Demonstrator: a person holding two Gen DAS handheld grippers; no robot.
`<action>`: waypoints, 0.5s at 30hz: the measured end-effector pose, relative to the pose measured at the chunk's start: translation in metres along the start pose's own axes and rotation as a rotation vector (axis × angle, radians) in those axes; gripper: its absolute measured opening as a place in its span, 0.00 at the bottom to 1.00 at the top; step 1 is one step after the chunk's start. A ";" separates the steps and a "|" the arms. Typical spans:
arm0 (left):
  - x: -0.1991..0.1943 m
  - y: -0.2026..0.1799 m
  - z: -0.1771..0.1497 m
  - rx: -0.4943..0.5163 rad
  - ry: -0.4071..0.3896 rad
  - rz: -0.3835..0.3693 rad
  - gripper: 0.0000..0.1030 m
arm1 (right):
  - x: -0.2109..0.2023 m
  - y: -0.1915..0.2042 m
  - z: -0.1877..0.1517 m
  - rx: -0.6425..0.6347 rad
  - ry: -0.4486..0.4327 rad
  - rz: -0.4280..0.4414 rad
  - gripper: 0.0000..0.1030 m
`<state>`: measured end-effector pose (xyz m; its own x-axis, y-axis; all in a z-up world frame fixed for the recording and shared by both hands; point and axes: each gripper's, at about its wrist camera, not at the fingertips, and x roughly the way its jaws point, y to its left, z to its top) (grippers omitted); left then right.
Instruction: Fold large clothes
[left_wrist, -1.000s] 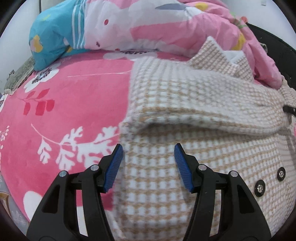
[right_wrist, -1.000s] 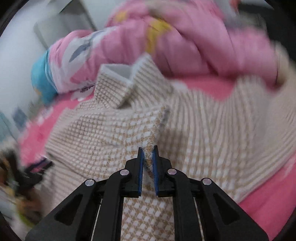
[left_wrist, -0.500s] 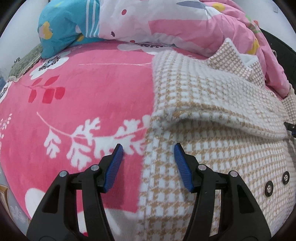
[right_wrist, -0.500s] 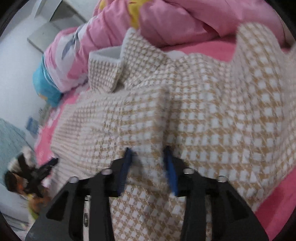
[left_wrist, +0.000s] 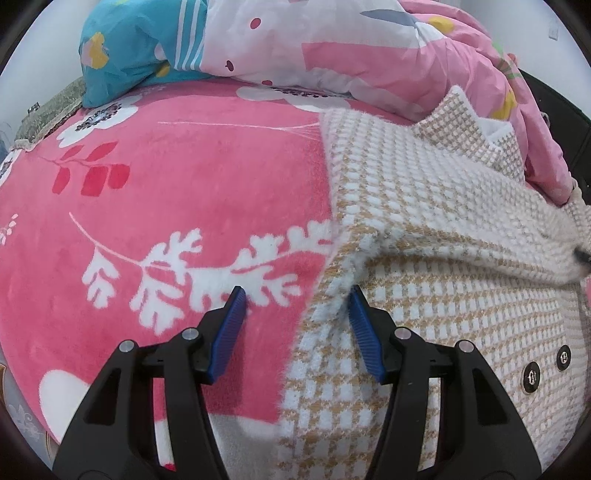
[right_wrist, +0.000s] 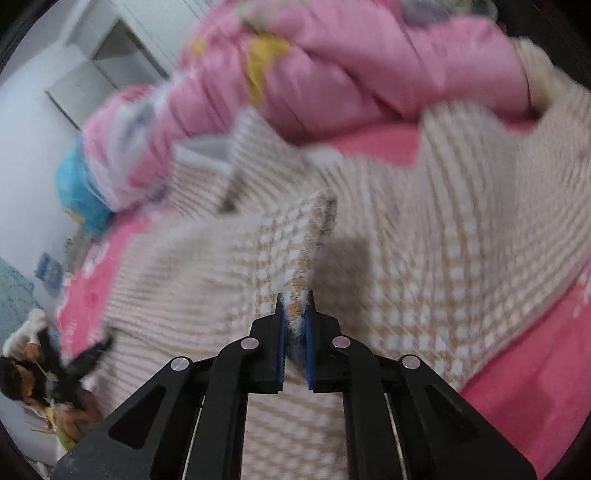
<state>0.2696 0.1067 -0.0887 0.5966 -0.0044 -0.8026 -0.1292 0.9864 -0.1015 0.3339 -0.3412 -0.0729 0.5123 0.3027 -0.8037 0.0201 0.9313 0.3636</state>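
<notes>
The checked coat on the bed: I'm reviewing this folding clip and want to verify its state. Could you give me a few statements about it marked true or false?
1. The right gripper is clamped on a fold of the checked coat. True.
2. The left gripper is shut on the coat. False: its jaws stand open over the coat's edge, pinching nothing.
3. The coat lies on a pink blanket with white leaf patterns. True.
4. The coat has no fasteners in sight. False: two round dark snap buttons show near its lower right part in the left wrist view.
5. A pink quilt is bunched up behind the coat. True.
</notes>
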 end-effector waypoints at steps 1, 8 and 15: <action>-0.001 0.000 0.000 0.000 0.001 -0.002 0.53 | 0.002 -0.009 -0.002 0.038 -0.004 0.024 0.08; -0.025 0.004 0.007 0.009 -0.029 -0.036 0.52 | -0.016 0.001 -0.004 -0.033 -0.019 0.001 0.10; -0.061 -0.016 0.046 0.027 -0.121 -0.140 0.52 | -0.061 0.022 0.009 -0.111 -0.180 -0.097 0.37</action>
<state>0.2718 0.0985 -0.0111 0.6981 -0.1242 -0.7052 -0.0177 0.9816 -0.1903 0.3110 -0.3414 -0.0113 0.6578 0.1787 -0.7317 -0.0129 0.9740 0.2263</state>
